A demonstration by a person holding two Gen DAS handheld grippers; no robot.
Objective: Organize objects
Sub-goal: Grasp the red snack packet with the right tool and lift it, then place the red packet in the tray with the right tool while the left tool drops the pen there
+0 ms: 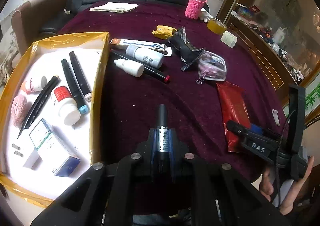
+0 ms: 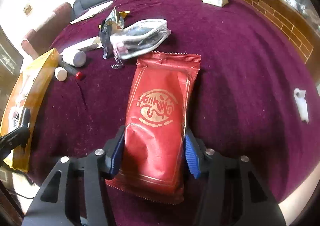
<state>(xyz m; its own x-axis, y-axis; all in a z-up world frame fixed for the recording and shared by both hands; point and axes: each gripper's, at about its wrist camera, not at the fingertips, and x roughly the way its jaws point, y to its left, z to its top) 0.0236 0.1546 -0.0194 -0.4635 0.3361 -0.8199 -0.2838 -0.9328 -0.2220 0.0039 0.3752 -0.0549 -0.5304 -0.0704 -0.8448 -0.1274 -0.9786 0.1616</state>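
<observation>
- Maroon cloth (image 2: 240, 65) covers the table; a yellow-edged tray (image 1: 100, 69) sits at its left side, already holding markers, bottles and small boxes.
- Left gripper (image 1: 162, 142) is clenched on a dark marker (image 1: 162, 118), hovering over bare cloth just beside the tray and angled steeply down.
- Right gripper (image 2: 153, 152) straddles the near end of a red packet (image 2: 160, 118) lying flat on the cloth, well apart from the tray. Its blue pads (image 2: 191, 154) sit against the packet's sides; the left side appears dented inward, so I judge it grasped, though lightly.
- Risk: the wrapper is slick and soft; held by one end, it may sag or slip out when lifted.
- Risk: carrying it across to the tray could sweep the clear pouch (image 2: 140, 35) or loose bottles (image 2: 74, 56).
- Risk: both hands converging on the tray may collide.
</observation>
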